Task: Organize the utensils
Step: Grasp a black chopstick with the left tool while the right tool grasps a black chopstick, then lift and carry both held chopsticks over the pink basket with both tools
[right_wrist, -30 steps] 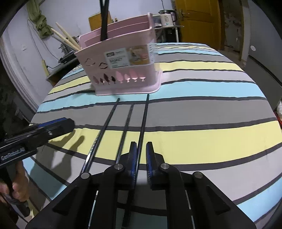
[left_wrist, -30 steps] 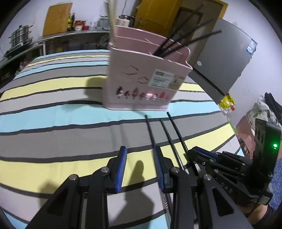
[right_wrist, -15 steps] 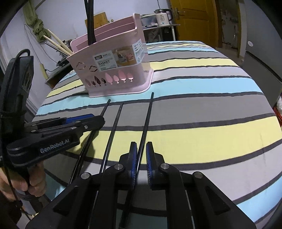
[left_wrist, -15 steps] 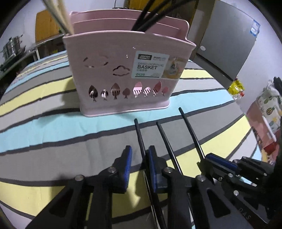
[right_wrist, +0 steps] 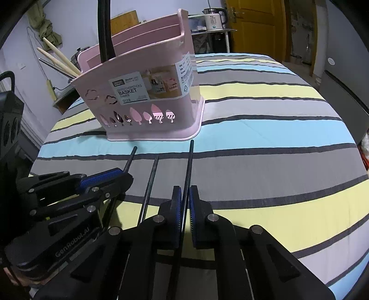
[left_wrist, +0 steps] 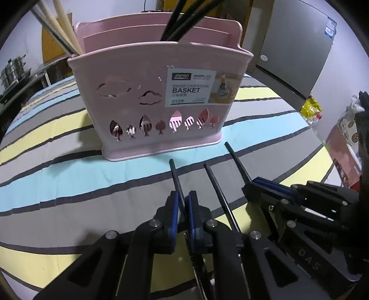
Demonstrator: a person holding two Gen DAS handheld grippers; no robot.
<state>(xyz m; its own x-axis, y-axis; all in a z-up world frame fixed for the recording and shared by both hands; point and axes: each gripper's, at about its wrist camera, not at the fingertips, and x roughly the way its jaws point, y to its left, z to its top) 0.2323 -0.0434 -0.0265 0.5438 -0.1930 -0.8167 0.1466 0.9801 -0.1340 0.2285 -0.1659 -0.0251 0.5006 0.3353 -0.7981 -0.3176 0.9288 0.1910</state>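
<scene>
We see three black chopsticks lying side by side on the striped tablecloth (right_wrist: 265,129), tips toward the pink chopstick basket (left_wrist: 159,108) just ahead of both grippers. Our left gripper (left_wrist: 183,214) has just been closing, and its blue pads now pinch the left chopstick (left_wrist: 176,177). Our right gripper (right_wrist: 184,207) has likewise just been closing, and its jaws clamp the right chopstick (right_wrist: 189,166). The middle chopstick (right_wrist: 151,180) lies free between the two grippers. More black chopsticks (left_wrist: 182,20) and wooden chopsticks (right_wrist: 57,60) stand in the basket.
</scene>
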